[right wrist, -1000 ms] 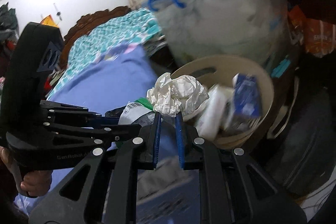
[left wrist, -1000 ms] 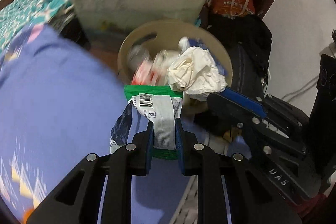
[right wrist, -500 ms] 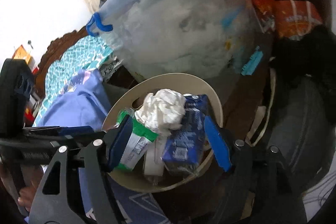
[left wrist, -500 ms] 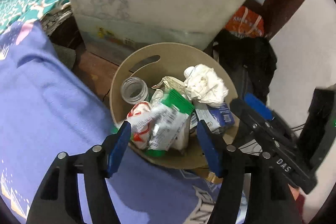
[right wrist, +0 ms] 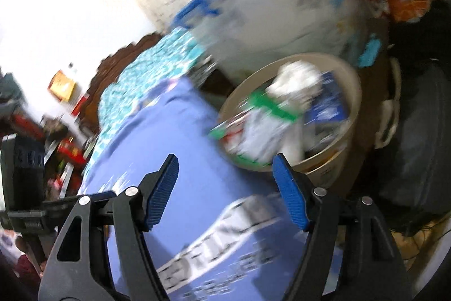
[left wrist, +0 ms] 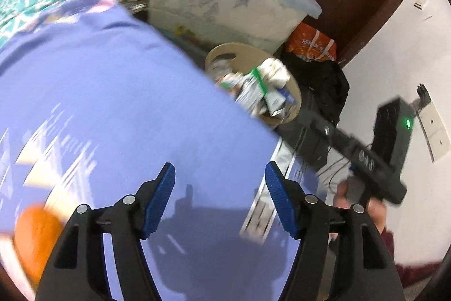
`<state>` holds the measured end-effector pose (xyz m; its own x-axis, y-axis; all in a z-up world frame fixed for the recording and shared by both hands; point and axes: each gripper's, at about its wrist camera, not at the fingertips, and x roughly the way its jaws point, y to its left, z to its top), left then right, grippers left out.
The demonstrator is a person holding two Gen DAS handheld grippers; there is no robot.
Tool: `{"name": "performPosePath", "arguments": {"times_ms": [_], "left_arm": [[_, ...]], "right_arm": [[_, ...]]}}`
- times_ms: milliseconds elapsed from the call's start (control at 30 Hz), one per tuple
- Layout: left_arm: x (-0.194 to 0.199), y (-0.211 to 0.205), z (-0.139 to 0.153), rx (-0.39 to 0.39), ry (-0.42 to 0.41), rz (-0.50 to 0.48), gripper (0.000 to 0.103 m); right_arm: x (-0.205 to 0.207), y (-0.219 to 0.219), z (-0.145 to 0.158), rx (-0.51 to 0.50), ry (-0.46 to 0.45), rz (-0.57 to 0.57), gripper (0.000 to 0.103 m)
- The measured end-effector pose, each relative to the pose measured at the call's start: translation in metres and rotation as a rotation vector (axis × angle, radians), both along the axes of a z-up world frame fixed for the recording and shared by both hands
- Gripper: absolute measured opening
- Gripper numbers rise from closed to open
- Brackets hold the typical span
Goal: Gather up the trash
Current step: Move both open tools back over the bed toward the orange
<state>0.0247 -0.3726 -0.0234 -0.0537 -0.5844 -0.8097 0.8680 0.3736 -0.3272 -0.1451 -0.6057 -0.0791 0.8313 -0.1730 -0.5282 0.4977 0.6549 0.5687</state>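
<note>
Left gripper (left wrist: 220,199) and right gripper (right wrist: 225,191) both wide open, empty, over purple blanket (left wrist: 112,103); bin (right wrist: 349,92) far right, labels blurred.

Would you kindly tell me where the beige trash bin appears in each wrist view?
Left wrist: beige trash bin sits upper centre-right, at the purple bedding's edge.
Right wrist: the bin sits centre-right, above the right fingertip.
Shared landmark: the clear storage box with blue handle, directly behind it.
</note>
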Motion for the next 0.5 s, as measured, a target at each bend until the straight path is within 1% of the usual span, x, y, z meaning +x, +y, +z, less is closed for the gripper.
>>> {"name": "performPosePath", "arguments": {"times_ms": [67, 133, 200, 233, 300, 400, 500], "left_arm": [[0.005, 0.035, 0.001, 0.0, -0.011, 0.033, 0.063], [0.014, 0.078, 0.005, -0.003, -0.048, 0.097, 0.063], [0.024, 0.111, 0.01, -0.008, -0.077, 0.16, 0.064], [0.032, 0.138, 0.014, -0.013, -0.096, 0.217, 0.066], [0.044, 0.174, 0.017, -0.008, -0.137, 0.308, 0.067], [0.056, 0.214, 0.016, 0.04, -0.216, 0.437, 0.072], [0.065, 0.234, 0.006, 0.107, -0.268, 0.516, 0.078]], "right_arm": [[0.016, 0.022, 0.003, -0.001, 0.002, 0.057, 0.069], [0.032, 0.043, 0.005, -0.004, 0.011, 0.111, 0.069], [0.047, 0.062, 0.007, -0.008, 0.019, 0.163, 0.069], [0.058, 0.077, 0.007, -0.014, 0.028, 0.2, 0.069], [0.073, 0.099, 0.007, -0.023, 0.045, 0.256, 0.069], [0.098, 0.137, 0.006, -0.032, 0.075, 0.349, 0.07], [0.12, 0.175, 0.007, -0.061, 0.106, 0.434, 0.07]]}}
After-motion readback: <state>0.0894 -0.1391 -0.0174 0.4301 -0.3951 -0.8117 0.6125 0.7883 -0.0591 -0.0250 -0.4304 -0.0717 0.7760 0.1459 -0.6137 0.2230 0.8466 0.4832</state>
